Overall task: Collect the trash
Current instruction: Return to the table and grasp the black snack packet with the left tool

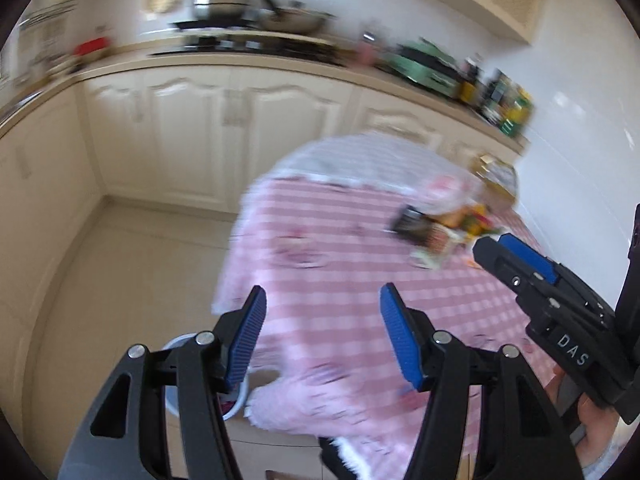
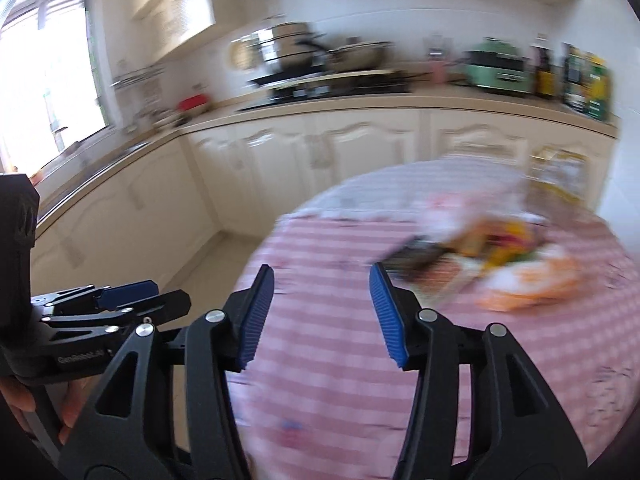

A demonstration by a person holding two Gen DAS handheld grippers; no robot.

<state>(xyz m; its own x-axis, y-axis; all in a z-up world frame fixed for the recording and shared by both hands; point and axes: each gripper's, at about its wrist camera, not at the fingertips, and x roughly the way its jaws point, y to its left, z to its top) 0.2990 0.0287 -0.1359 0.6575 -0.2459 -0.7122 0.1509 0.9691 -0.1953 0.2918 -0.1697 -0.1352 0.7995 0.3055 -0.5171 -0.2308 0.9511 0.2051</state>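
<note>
A blurred heap of trash (image 1: 440, 228), dark and bright wrappers, lies on the far right of a round table with a pink checked cloth (image 1: 340, 280). My left gripper (image 1: 322, 332) hangs open over the table's near edge with nothing between its blue pads. The right gripper (image 1: 494, 246) comes in from the right, short of the heap. In the right wrist view the right gripper (image 2: 322, 316) is open and empty above the cloth (image 2: 320, 380), with the trash (image 2: 480, 256) and an orange wrapper (image 2: 532, 280) ahead to the right. The left gripper (image 2: 168, 294) is at the left.
A pale bin (image 1: 240, 400) stands on the floor by the table, half hidden behind my left finger. Cream cabinets (image 1: 192, 128) and a counter with pots, a green appliance (image 2: 496, 64) and bottles run behind. A yellow-labelled container (image 2: 560, 172) stands at the table's far edge.
</note>
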